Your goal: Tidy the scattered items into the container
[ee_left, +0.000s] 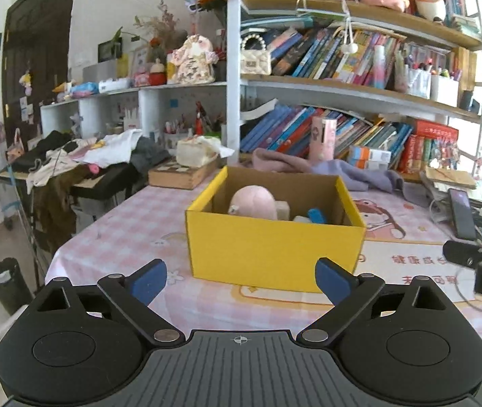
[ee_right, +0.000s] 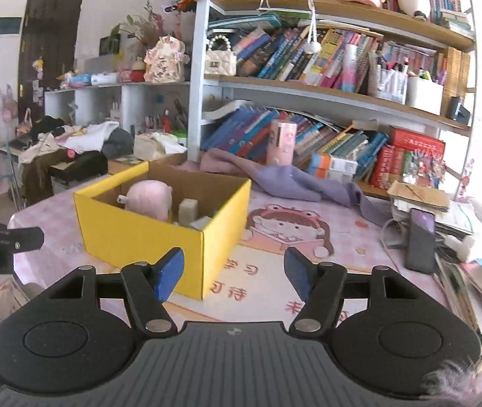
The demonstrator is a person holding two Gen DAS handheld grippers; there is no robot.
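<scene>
Both claws empty and open, near the filled yellow box (ee_left: pixel 275 251).
Left claw (ee_left: pixel 241 279) and right claw (ee_right: pixel 234 273) risk shoving it across the tabletop (ee_left: pixel 122 237).

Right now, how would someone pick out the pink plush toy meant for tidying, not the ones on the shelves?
Find the yellow box in the middle of the pink checked tablecloth. Inside it, at the left, sits the pink plush toy, round and pale, far bigger than the small blocks beside it.

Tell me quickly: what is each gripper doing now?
Left gripper: open, holding nothing, facing the yellow cardboard box.
Right gripper: open, holding nothing.
</scene>
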